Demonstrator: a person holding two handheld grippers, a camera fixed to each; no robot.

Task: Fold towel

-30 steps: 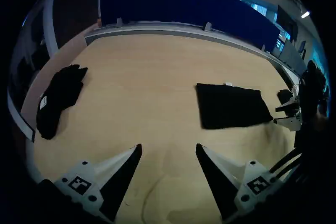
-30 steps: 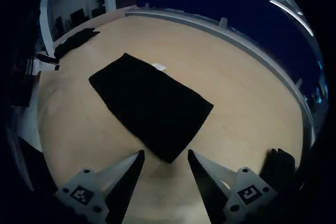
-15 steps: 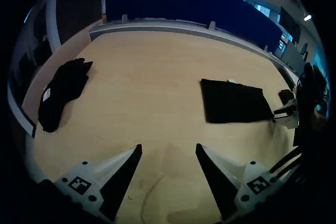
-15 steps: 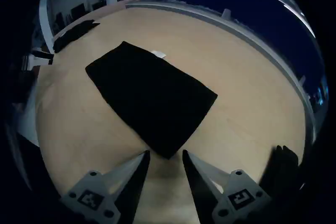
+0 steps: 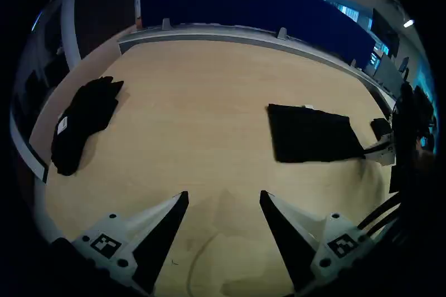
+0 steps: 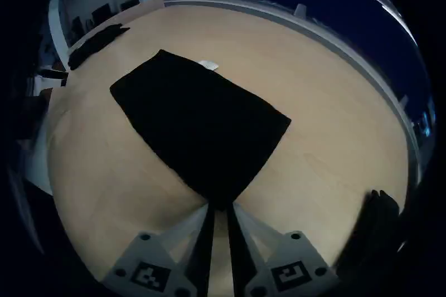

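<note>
Towel (image 6: 200, 130) near corner is clenched in right gripper (image 6: 219, 209) jaws, long axis running away; left gripper (image 5: 223, 193) jaws are released, well apart.

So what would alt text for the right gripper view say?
The right gripper pinches the near corner of a flat black towel on a wooden table. More dark cloth lies at the far left.

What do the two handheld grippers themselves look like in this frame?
Both the left gripper and right gripper have white, wedge-shaped fingers with black inner faces and a square black-and-white marker on each. Black cables run beside the left one.
</note>
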